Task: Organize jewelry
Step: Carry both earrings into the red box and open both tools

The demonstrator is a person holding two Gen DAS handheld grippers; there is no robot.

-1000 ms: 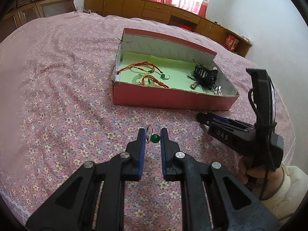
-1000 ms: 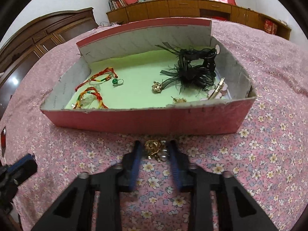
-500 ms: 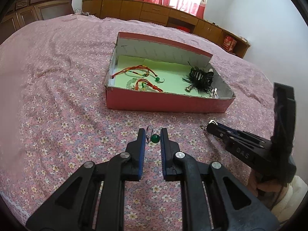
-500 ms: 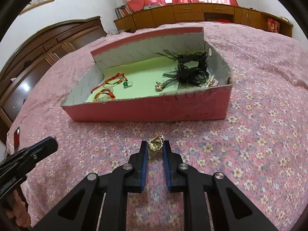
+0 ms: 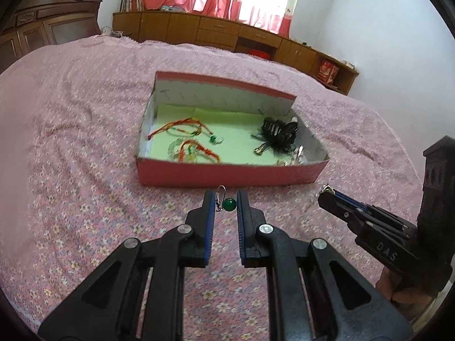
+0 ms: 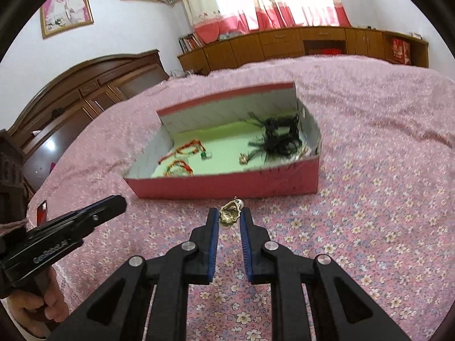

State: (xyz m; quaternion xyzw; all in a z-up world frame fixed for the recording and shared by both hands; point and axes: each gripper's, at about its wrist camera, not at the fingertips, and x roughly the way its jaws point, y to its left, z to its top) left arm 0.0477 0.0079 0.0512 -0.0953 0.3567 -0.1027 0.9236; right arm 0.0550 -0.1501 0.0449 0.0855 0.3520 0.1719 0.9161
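Observation:
My left gripper [image 5: 223, 203] is shut on a green bead earring [image 5: 228, 204] with a wire hook, held above the bedspread in front of the pink box [image 5: 227, 174]. My right gripper [image 6: 229, 217] is shut on a gold brooch [image 6: 229, 213], also lifted in front of the box [image 6: 227, 186]. The box has a green floor holding red-orange cord bracelets [image 5: 182, 130], a green earring [image 5: 214, 139] and a black feathered hair clip [image 5: 278, 133]. The right gripper shows at the right of the left wrist view [image 5: 327, 196]; the left gripper shows at the left of the right wrist view [image 6: 119, 203].
The box sits on a pink floral bedspread [image 5: 71, 142]. Wooden cabinets [image 5: 213, 31] line the far wall under pink curtains. A dark wooden wardrobe [image 6: 85, 91] stands left of the bed. A small red object [image 6: 42, 211] lies at the bed's left edge.
Both grippers have risen and drawn back from the box with their pieces. The right gripper closed on the gold brooch and lifted it off the bedspread.

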